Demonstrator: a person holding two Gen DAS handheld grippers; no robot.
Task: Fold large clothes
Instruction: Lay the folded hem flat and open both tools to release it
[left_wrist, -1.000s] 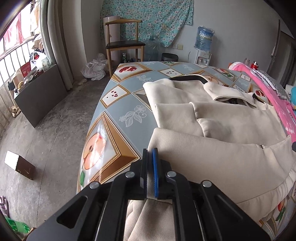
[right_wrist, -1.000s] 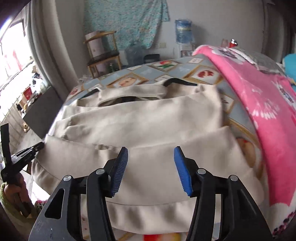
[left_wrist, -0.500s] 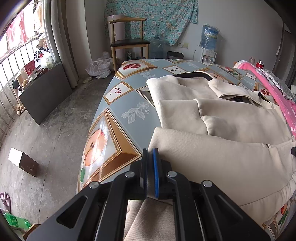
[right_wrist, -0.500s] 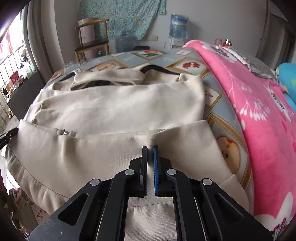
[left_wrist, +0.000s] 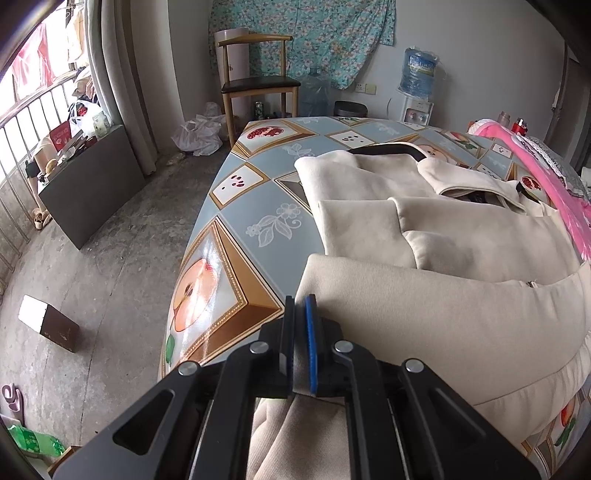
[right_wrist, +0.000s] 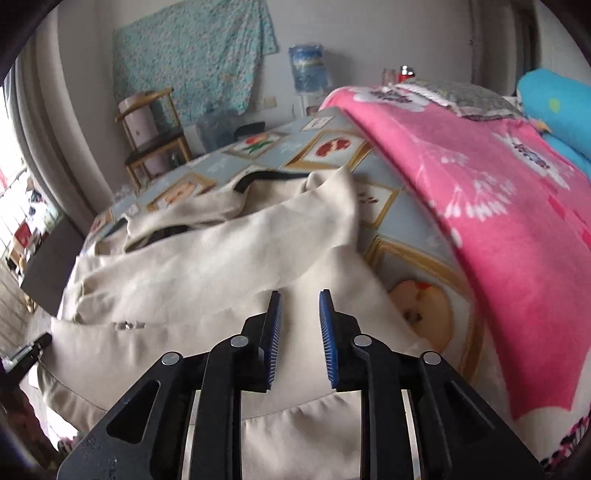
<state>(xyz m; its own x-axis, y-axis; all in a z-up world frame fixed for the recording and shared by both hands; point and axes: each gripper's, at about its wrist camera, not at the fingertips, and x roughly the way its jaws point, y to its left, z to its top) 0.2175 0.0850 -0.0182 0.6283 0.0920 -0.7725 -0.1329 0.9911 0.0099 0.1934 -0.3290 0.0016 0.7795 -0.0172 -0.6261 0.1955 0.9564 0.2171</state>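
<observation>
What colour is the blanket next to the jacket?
Pink with white flowers; the blanket shows best in the right wrist view.

Beige garment (left_wrist: 461, 236), partly folded, near hem doubled over, spread across the patterned table

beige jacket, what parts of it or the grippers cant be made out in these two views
- Left wrist view: the beige jacket hem held by the left gripper is hidden under the gripper body.
- Right wrist view: motion blur smears the jacket's folds; the right gripper body covers the near hem.
- Both views: the dark lining inside the collar is mostly covered.
</observation>
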